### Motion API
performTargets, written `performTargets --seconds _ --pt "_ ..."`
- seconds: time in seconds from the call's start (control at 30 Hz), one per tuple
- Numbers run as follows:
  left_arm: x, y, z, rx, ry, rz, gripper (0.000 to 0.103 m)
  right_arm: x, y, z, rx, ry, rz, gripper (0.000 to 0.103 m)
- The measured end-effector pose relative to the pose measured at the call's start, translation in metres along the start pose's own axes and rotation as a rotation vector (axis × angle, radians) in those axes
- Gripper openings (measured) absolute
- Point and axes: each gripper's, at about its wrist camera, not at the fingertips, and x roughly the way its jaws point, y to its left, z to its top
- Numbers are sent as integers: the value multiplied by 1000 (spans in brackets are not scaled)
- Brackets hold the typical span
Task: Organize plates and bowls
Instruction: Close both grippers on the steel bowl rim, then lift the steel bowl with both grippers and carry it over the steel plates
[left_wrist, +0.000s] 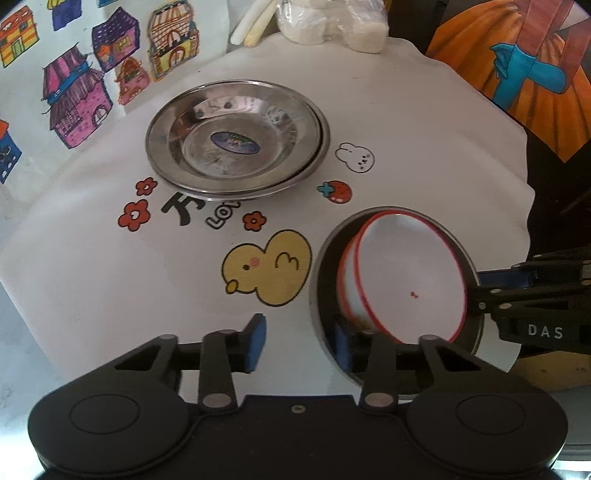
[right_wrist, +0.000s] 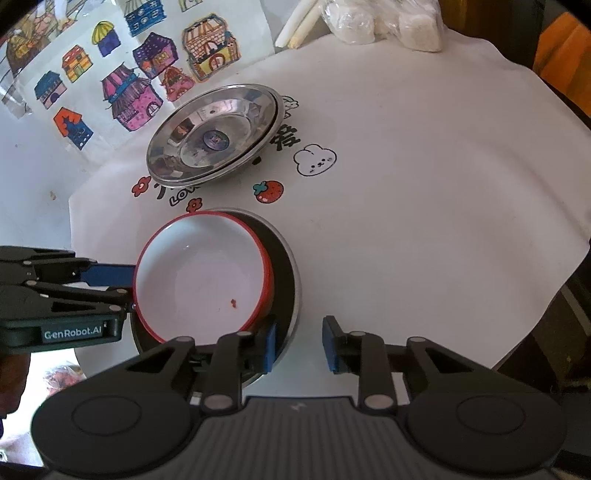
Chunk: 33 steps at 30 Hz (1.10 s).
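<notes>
The red-rimmed bowl (right_wrist: 207, 280) tilts in the dark pan (right_wrist: 284, 273), seemingly unheld; both grippers' jaws wide.

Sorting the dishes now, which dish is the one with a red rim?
The white bowl, tilted inside the dark dish nearest both grippers. The stacked steel plates farther back are bare metal with a sticker in the centre.

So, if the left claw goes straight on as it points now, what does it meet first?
Probably the stacked steel plates, after only tablecloth. The left claw is open; its right finger sits at the dark plate holding the white bowls, so that side may catch first.
</notes>
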Motion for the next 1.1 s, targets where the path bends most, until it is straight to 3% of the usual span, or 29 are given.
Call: performTargets --seconds 0.17,0.23,0.3,0.8,1.1 --pt "0 -5 0 16 1 -26 21 1 -1 0 18 7 11 26" --pt "0 -8 -1 25 -1 -35 12 1 1 0 16 8 15 21" --pt "0 -11 -1 39 -4 -26 12 1 4 0 13 11 23 17" --pt "-2 -15 -5 33 -29 -3 11 -1 5 -2 22 1 13 15" --pt "-5 -13 0 13 -38 -33 10 1 3 -2 48 19 12 15"
